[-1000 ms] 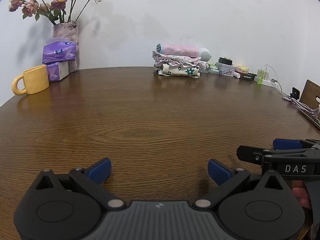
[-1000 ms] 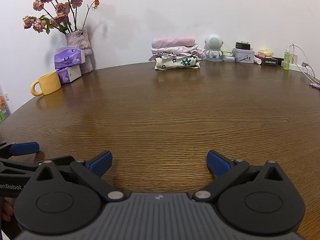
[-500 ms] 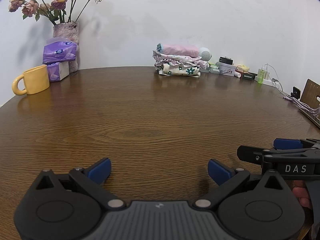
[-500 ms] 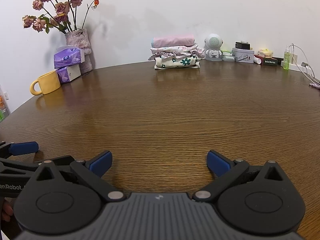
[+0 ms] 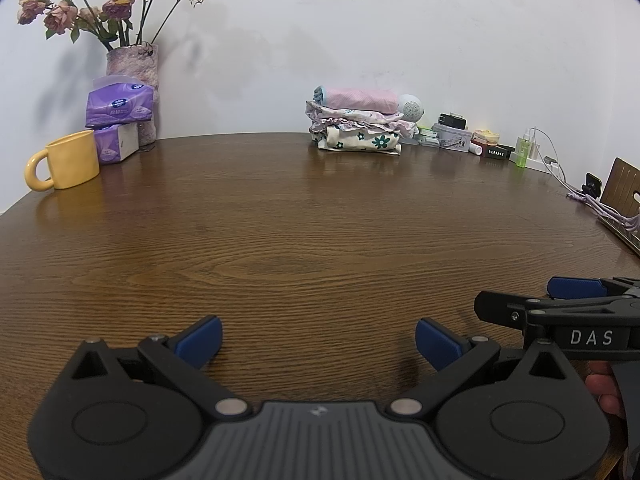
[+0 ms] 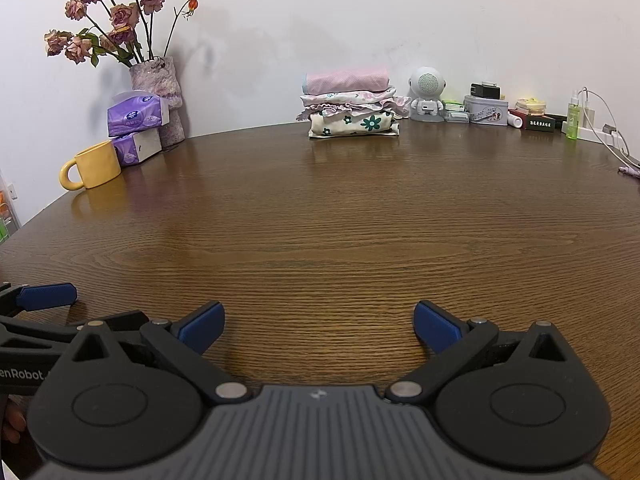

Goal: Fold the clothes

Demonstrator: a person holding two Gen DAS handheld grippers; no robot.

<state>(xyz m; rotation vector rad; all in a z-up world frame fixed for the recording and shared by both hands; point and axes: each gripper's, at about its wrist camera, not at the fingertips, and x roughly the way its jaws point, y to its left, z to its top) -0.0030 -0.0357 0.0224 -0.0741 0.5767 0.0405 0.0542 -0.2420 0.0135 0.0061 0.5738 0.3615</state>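
Observation:
A stack of folded clothes (image 5: 358, 124) (image 6: 352, 106), pink on top and a flowered cream piece at the bottom, rests at the far edge of the wooden table (image 5: 304, 232) against the wall. My left gripper (image 5: 318, 340) hovers low over the near part of the table, open, with nothing between its blue pads. My right gripper (image 6: 318, 326) is likewise open and empty, just right of the left one. Each gripper's side shows in the other's view: the right one (image 5: 576, 304) and the left one (image 6: 40, 304). No loose garment is visible.
A yellow mug (image 6: 94, 164), purple tissue packs (image 6: 136, 120) and a vase of dried roses (image 6: 158, 92) stand at the far left. A small white robot speaker (image 6: 426, 94), tins, a green bottle (image 6: 573, 118) and cables line the far right.

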